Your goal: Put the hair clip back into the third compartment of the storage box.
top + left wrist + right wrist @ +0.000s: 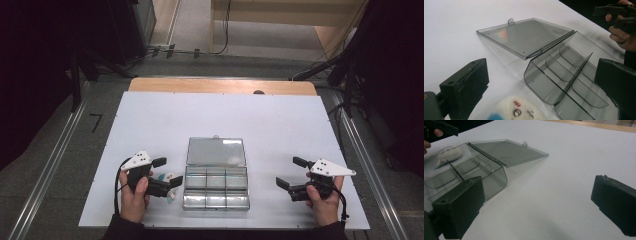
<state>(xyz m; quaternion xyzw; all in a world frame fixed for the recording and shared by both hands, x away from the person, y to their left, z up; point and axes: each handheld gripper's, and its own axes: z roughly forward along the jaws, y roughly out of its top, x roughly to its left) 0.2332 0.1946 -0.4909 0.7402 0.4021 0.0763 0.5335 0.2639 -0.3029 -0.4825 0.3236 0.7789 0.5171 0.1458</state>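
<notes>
Left gripper (168,172): jaws wide apart, nothing between them, hovering just left of the box. In the left gripper view (541,85), a small white toy (517,110) with a blue patch and a drawn face down on the surface between the jaws, close to the camera. Same toy (169,180) seen from the high view, just beside the box's left wall, partly under the gripper. Whether touching the box, cannot tell.

Right gripper (291,173): jaws wide apart, empty, to the right of the box and apart from it. In the right gripper view (536,210), bare white surface between the jaws.

Box (216,187): clear plastic, open, near the front middle of the surface. Divided by thin partitions into two rows of compartments; all look empty. Lid (216,151) folded flat back on the surface behind the tray, hinged along the far edge, small tab at its far side.

Surface (260,120): white sheet over a wooden top, wood edge showing at the far side. Hands (134,197) gripping the handles from the bottom of the high view, dark sleeves. Grey plate on top of each gripper, cable trailing from the left one.
</notes>
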